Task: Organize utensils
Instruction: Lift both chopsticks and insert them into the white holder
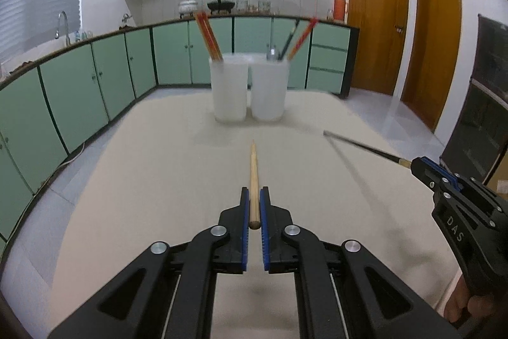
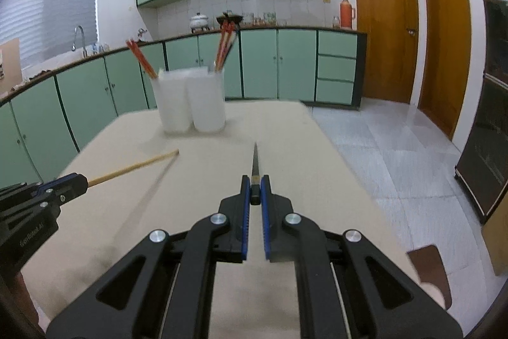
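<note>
**Ana:** Grippers first. What does each one hold?

**Ben:** Left gripper [image 1: 253, 208] is clamped on a wooden chopstick [image 1: 253, 177] near its blunt end. Right gripper [image 2: 254, 196] is pinched on the butt of a black chopstick [image 2: 255, 162].

**Ana:** Which way do the sticks run?

**Ben:** Each lies along its gripper's fingers, tip pointing away toward the far end of the table [image 1: 143, 180]. Both look lifted clear of the cloth, though blur makes that a judgement.

**Ana:** And the targets?

**Ben:** Two white cups [image 1: 249, 88] stand touching, side by side, at the far middle of the table. The left cup [image 1: 229, 88] holds red chopsticks; the right cup [image 1: 270, 86] holds red and dark ones.

**Ana:** Who is nearer to which?

**Ben:** Cups sit almost dead ahead of the left gripper, and ahead and to the left of the right one. I'd say each tip must tilt downward over a rim.
</note>
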`<state>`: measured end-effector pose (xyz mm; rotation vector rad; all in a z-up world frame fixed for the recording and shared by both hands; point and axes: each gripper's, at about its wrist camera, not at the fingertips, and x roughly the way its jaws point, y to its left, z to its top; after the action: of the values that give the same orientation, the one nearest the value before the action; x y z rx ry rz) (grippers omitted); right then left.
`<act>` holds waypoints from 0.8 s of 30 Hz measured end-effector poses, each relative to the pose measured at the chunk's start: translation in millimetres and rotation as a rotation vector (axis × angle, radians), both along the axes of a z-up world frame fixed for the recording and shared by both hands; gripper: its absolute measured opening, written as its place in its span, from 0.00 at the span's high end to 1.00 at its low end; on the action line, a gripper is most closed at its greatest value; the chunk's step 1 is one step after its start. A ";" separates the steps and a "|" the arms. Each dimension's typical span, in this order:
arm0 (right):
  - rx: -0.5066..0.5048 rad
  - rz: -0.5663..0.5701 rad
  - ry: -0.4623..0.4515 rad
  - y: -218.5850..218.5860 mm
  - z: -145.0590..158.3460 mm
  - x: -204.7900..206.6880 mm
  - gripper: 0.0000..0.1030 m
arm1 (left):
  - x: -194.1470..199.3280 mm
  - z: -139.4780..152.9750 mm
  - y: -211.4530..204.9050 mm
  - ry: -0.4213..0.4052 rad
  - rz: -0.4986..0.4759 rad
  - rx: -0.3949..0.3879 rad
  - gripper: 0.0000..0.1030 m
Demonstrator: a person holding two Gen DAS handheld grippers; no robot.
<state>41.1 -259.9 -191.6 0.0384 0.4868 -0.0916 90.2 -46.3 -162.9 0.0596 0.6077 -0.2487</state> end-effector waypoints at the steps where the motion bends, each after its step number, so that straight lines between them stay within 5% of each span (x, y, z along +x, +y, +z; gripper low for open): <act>1: -0.003 0.007 -0.015 -0.3 7.8 0.0 0.94 | 1.0 5.9 0.6 -0.011 -0.002 -0.005 0.94; 10: 0.016 0.114 -0.085 -6.9 86.3 23.3 0.94 | 20.8 67.4 4.5 -0.106 -0.042 -0.048 0.94; 24: 0.113 0.308 -0.019 -4.0 180.8 99.7 0.94 | 50.2 129.2 2.7 -0.148 -0.119 -0.095 0.94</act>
<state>140.9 -263.9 -10.8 0.0748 0.4737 0.2381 140.3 -43.6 -33.7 0.0226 0.4447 -0.3843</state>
